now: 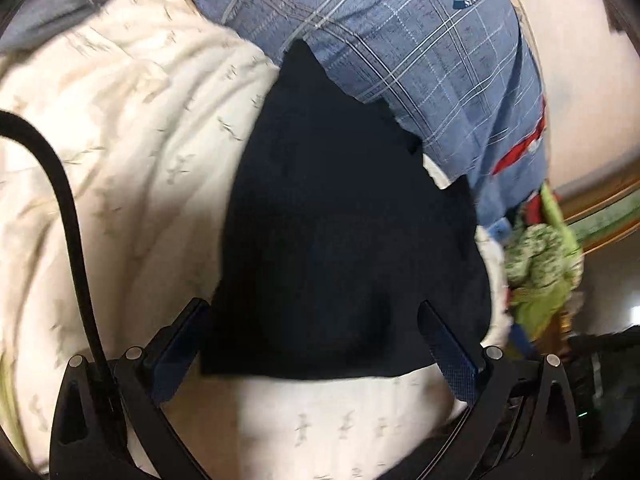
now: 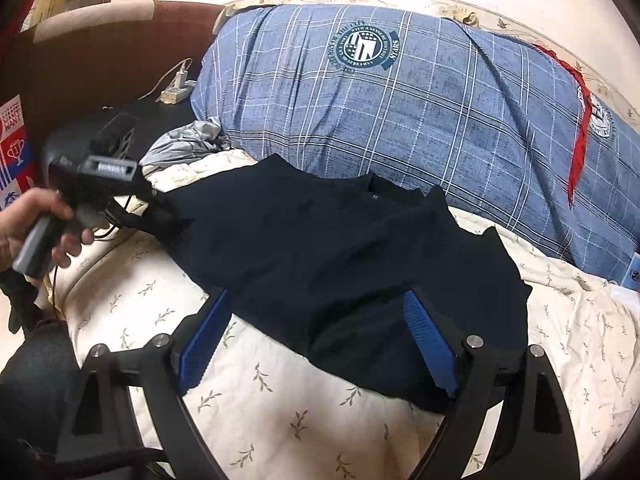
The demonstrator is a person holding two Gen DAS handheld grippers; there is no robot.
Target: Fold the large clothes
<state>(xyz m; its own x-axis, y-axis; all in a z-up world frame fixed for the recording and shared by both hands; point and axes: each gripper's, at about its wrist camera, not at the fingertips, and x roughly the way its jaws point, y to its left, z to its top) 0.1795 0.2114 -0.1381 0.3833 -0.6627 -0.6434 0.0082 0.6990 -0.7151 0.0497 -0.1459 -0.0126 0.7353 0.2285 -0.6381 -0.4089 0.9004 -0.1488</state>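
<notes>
On a cream, leaf-printed bedsheet (image 2: 280,412), the right gripper (image 2: 316,340) hangs with its blue-padded jaws spread wide over the near hem of a dark navy garment (image 2: 320,248), pinching nothing. The garment lies partly gathered across the middle of the bed, its near hem toward the bed's front edge and its collar end reaching back to a blue plaid duvet (image 2: 420,112) heaped along the far edge by the wall. At the garment's left side, a hand (image 2: 36,224) holds the left gripper (image 1: 316,340), whose jaws are likewise spread, empty, with the dark cloth's edge lying between and just beyond them. The step in hand looks like the approach to take hold before a fold. The next move likely calls for each gripper to close on an edge or corner of the cloth, then lift and lay it flat.
</notes>
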